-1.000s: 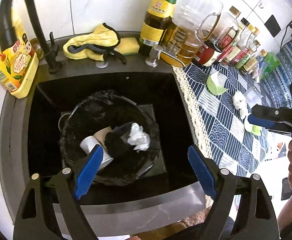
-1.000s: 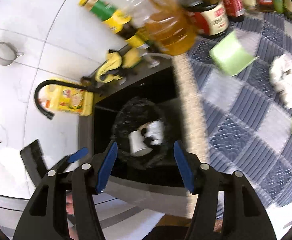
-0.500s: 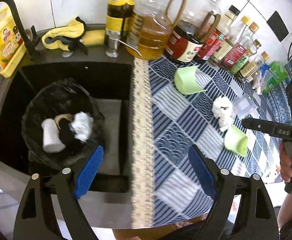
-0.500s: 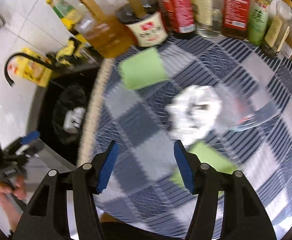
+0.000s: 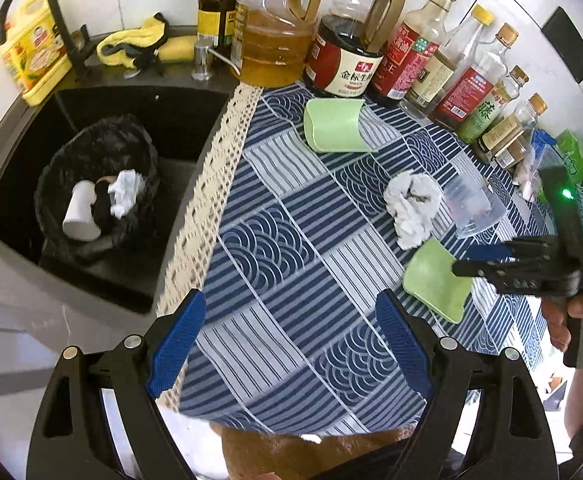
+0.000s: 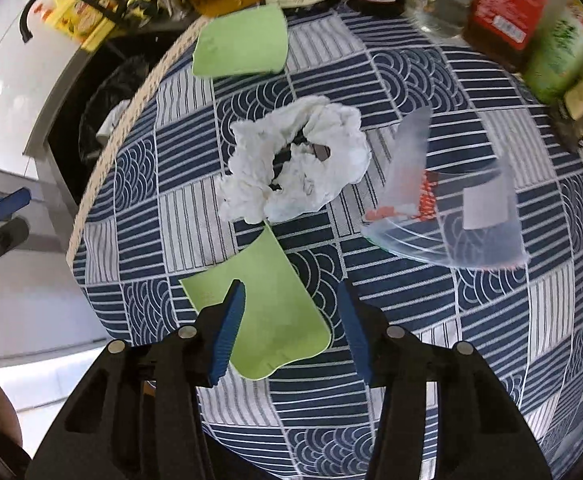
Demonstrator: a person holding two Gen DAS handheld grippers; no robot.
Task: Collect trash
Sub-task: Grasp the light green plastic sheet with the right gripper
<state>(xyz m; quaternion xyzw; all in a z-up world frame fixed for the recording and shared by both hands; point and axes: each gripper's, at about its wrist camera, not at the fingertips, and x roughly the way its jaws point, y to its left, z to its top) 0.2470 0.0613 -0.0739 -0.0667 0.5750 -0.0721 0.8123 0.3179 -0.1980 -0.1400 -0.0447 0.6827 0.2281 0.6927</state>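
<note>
Both grippers are now swung away from the bin (image 5: 95,184) in the sink (image 5: 23,248) and brought over the cloth (image 5: 291,248); the right gripper (image 6: 291,328) is lowered over the near green piece (image 6: 267,308), jaws spread, nothing pinched; the left gripper (image 5: 287,340) is held empty, jaws spread too; the tissue (image 6: 295,164), the clear cup (image 6: 451,216) and a second green piece (image 6: 243,42) are left on the cloth; a new pick-up is judged to be starting.

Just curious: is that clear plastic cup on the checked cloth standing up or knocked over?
Knocked over. The clear plastic cup lies on its side on the cloth, beside the crumpled tissue.
</note>
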